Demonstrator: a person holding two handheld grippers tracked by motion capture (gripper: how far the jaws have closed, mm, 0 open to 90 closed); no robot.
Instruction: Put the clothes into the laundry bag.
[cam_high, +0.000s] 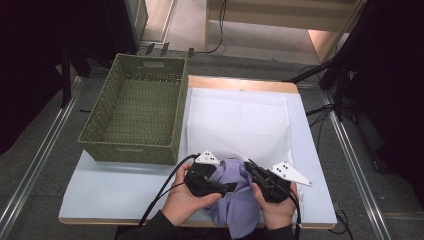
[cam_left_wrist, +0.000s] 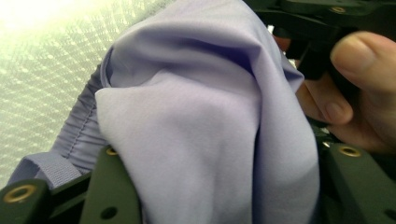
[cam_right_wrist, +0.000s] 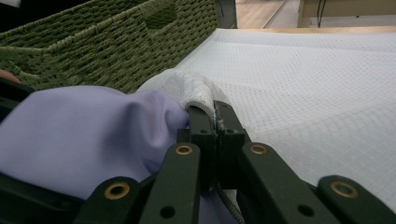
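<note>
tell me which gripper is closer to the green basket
Left. The left gripper sits just below the green basket's near corner, with the purple cloth lying between its jaws. The right gripper is farther to the side, shut on the white mesh bag's edge.

black tongs (cam_high: 243, 176), brass screws, dark sleeves (cam_high: 150, 227)

Your lilac garment (cam_left_wrist: 205, 130) bulges up between your left tongs (cam_left_wrist: 219, 186), draped over both jaws, its stitched hem (cam_left_wrist: 79, 135) at the left. White mesh (cam_left_wrist: 46, 74) lies beyond it; a hand (cam_left_wrist: 359, 88) on the other tongs (cam_left_wrist: 322, 28) sits at right.
</note>
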